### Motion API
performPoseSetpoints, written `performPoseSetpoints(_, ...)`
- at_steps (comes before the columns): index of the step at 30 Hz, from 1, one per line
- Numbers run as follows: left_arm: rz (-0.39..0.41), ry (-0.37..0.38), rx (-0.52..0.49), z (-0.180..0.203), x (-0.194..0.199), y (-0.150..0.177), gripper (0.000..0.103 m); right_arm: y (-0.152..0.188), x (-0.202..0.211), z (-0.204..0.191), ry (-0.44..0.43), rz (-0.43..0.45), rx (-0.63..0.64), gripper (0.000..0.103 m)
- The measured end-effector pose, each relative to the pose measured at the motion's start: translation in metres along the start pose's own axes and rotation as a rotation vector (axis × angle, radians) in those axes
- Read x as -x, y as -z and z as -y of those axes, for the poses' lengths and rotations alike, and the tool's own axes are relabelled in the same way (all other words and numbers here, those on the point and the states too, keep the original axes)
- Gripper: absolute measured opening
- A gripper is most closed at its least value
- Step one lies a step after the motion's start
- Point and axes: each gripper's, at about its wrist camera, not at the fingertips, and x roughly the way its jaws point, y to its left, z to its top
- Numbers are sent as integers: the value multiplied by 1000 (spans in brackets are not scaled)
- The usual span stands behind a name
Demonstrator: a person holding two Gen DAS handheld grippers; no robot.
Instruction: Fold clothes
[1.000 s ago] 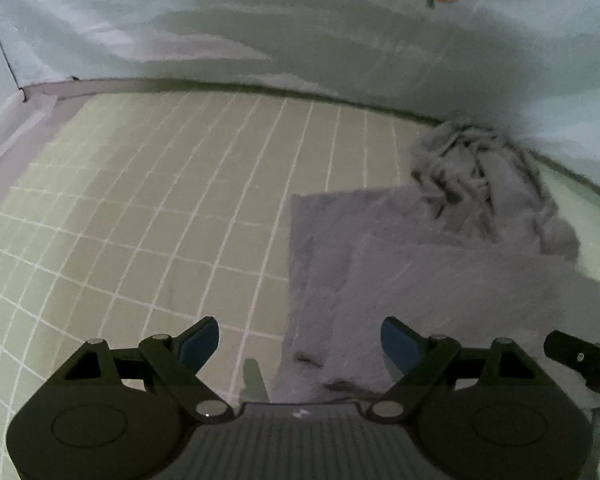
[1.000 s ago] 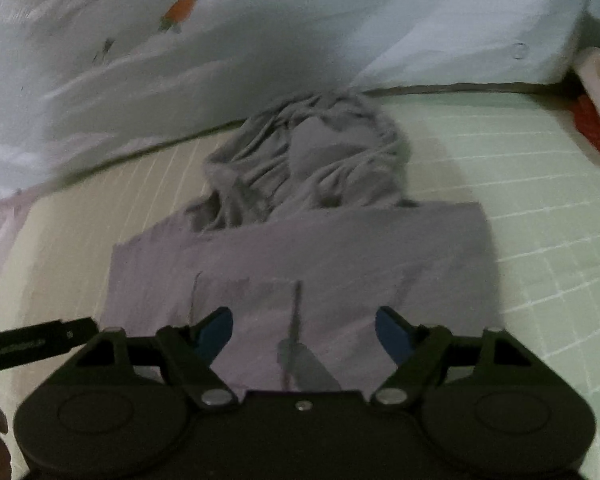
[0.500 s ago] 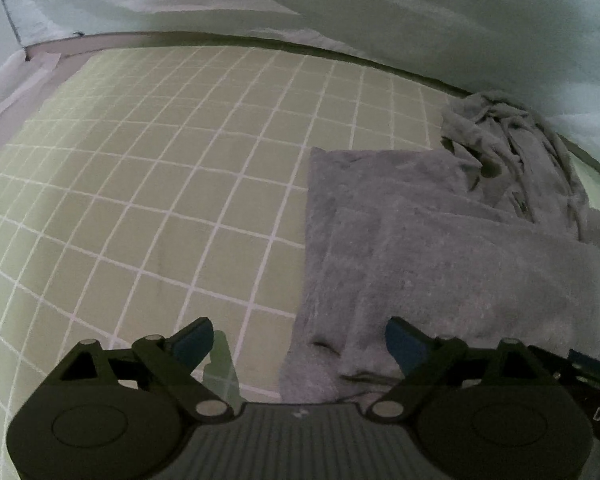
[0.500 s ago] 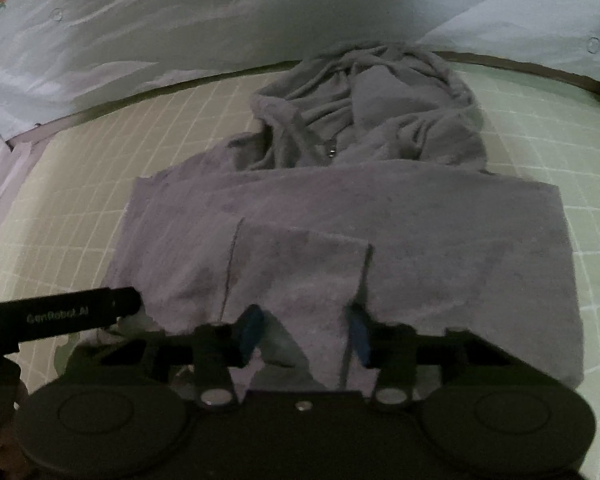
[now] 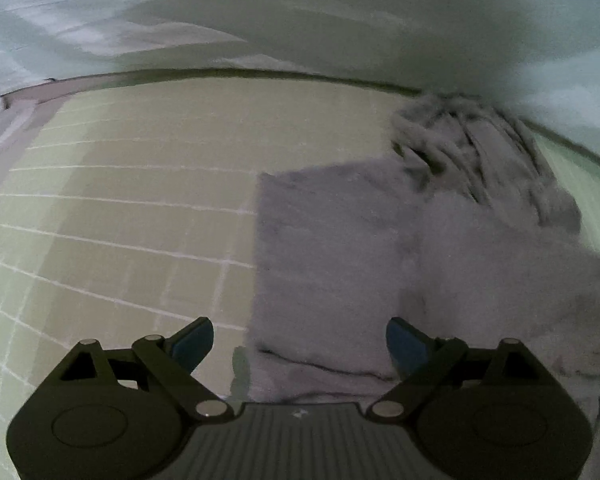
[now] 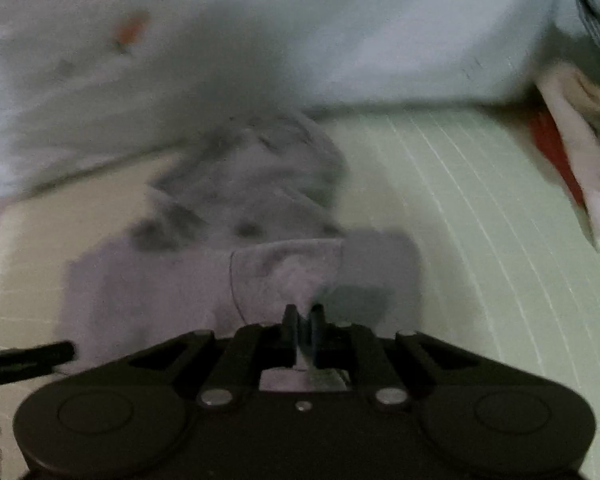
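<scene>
A grey hooded garment (image 5: 340,248) lies on the green gridded mat, partly folded, with its crumpled hood (image 5: 472,152) at the far end. My left gripper (image 5: 300,340) is open over the garment's near left edge, holding nothing. My right gripper (image 6: 303,320) is shut on the garment's near hem (image 6: 288,272) and lifts a fold of it off the mat. The garment's flat part (image 6: 148,288) and hood (image 6: 252,176) show blurred in the right wrist view. The left gripper's finger (image 6: 28,358) pokes in at the lower left there.
A pale sheet with a carrot print (image 6: 130,30) rises behind the mat (image 5: 132,184). Pink and red cloth (image 6: 572,148) lies at the mat's far right edge. Bare mat (image 6: 480,220) stretches right of the garment.
My right gripper went from open to shut on the garment's near hem and has raised it. The left gripper stayed open and shifted slightly over the left edge.
</scene>
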Motion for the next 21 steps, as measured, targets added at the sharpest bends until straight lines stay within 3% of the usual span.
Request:
performPoseSetpoints(2,-26,-2,-31,7,-4,3,93,0,-11,13,27,-37,-37,19)
performPoseSetpoints(4,-28,-7,-54,10,-2,4,93,1,-7,21,34,-20,-67,26)
performPoseSetpoints(6,-14,-10,-53,9,3,4,93,-1,0,25,51,17,-70,60)
performPoseSetpoints(9,2,-12,-29,4,8,0,93,-3,8,30,93,74,-50,98)
performPoseSetpoints(14,46,-8,-11,1,13,-19,93,-14,6,32,120,105,2,102)
performPoseSetpoints(21,90,6,-68,13,-4,-71,95,-43,-18,44,95,93,-99,102)
